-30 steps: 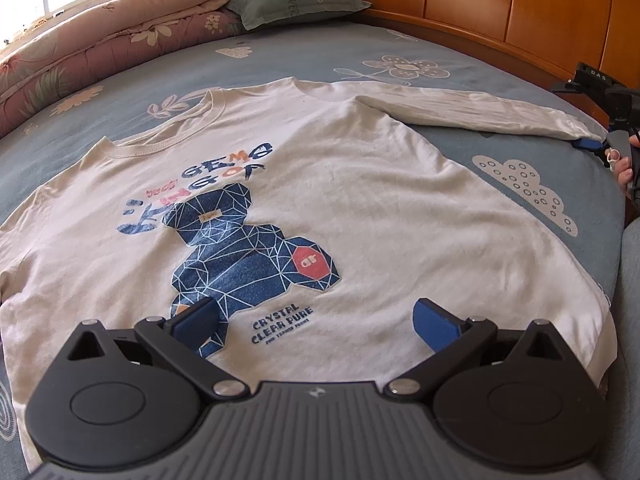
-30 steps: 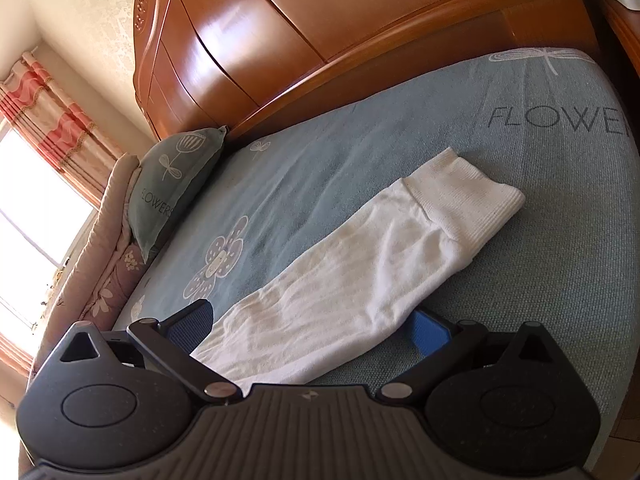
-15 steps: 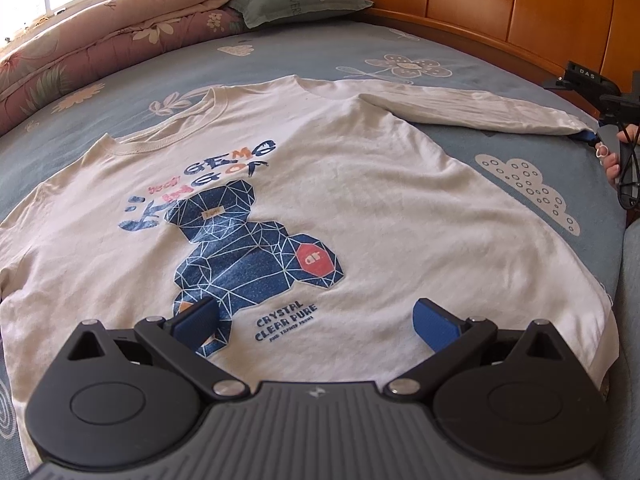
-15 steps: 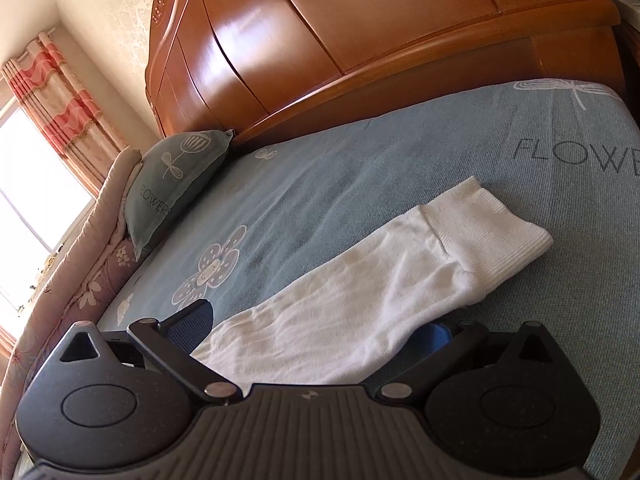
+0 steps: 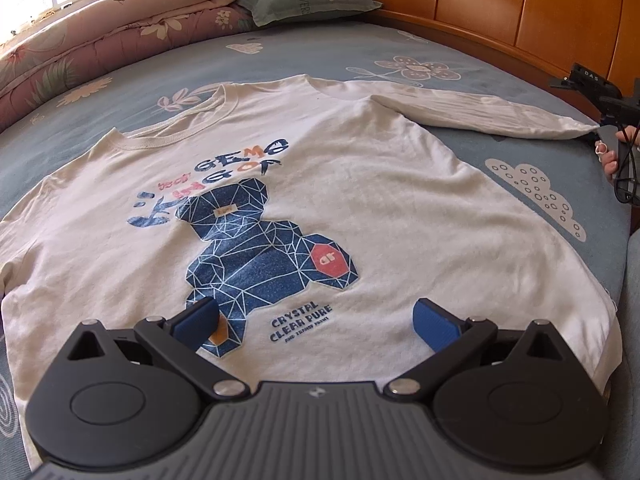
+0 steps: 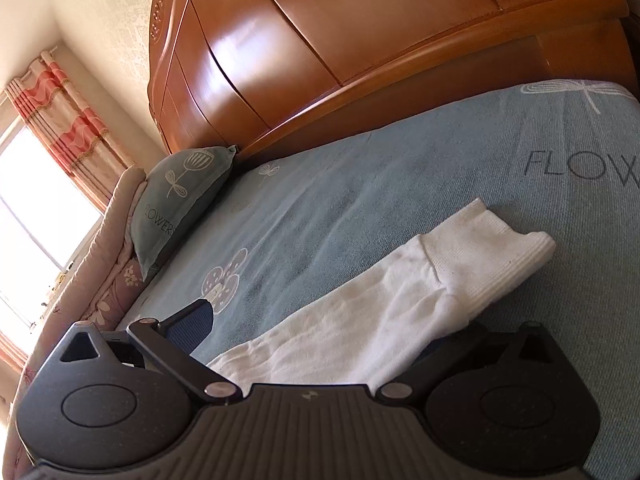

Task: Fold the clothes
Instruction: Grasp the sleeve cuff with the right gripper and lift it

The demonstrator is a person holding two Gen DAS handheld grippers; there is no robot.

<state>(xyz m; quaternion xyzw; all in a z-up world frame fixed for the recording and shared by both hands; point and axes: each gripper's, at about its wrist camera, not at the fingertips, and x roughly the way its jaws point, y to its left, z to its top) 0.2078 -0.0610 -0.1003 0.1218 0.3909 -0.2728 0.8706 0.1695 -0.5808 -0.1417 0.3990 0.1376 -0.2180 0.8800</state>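
Bright daylight from the window (image 6: pixel 24 200); headboard (image 6: pixel 320 40) glare; fisheye-bent edges; sharp focus.

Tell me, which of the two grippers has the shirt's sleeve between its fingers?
The right gripper: the white sleeve runs between its spread fingers. The left gripper only hovers over the shirt's printed front.

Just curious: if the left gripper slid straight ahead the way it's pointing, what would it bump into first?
Probably the white shirt, around its bear print; the open left gripper looks just above it, though height is unclear.
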